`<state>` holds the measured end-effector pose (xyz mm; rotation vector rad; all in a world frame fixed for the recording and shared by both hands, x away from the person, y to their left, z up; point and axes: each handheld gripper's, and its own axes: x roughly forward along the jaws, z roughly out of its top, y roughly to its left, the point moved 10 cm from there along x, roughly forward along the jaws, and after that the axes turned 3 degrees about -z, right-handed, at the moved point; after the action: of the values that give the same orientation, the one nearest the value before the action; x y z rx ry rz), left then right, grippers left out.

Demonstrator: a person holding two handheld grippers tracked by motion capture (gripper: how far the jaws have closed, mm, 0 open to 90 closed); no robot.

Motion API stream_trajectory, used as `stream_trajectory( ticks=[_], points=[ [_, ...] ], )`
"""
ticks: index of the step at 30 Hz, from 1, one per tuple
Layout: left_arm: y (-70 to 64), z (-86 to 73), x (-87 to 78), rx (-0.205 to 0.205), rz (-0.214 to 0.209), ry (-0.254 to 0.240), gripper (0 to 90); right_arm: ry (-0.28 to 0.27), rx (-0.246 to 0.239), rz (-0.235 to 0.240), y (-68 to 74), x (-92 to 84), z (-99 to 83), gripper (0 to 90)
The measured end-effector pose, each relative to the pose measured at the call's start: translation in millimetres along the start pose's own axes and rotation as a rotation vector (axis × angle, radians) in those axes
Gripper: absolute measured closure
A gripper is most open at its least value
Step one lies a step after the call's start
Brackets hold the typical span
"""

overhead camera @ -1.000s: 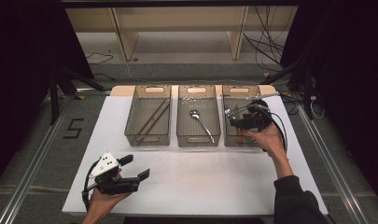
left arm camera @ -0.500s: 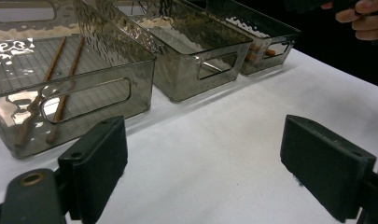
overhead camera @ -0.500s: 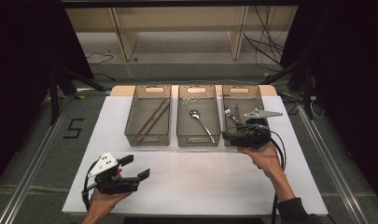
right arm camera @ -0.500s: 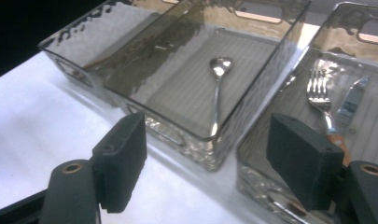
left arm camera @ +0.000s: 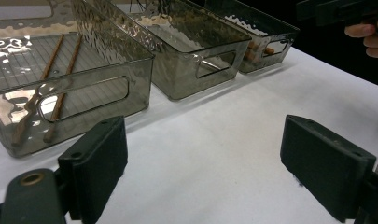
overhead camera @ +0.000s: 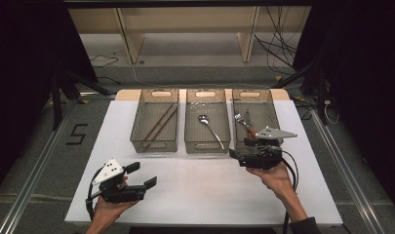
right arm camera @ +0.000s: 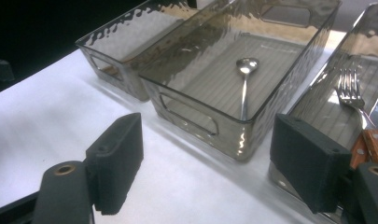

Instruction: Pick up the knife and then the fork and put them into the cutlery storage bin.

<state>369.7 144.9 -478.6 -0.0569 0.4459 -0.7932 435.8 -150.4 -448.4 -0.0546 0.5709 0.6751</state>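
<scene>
Three clear bins stand side by side at the far part of the white surface: the left bin holds two brown chopsticks, the middle bin a spoon, and the right bin a fork with a wooden handle. The right gripper is held just in front of the right bin with its jaws apart and empty, pointing toward the left. The left gripper hovers near the surface's front left part, well apart from the bins, jaws wide apart with nothing between them.
</scene>
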Motion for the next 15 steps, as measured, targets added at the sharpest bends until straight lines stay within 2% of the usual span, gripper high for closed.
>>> stream_trajectory(
  ticks=[7, 10, 15],
  points=[
    [-1.3, 0.6, 1.7, 0.000, 0.000, 0.003, 14.6, -0.043, 0.001, 0.008, 6.4, -4.7, -12.0, 25.9],
    [-1.9, 0.5, 2.3, 0.001, -0.001, 0.005, 14.6, -0.046, -0.021, 0.006, 8.4, -4.7, -17.6, 25.7],
    [-1.2, -1.1, 3.1, 0.004, -0.003, 0.017, 14.6, -0.059, -0.028, 0.017, 13.8, -7.2, -21.5, 24.6]
  ],
)
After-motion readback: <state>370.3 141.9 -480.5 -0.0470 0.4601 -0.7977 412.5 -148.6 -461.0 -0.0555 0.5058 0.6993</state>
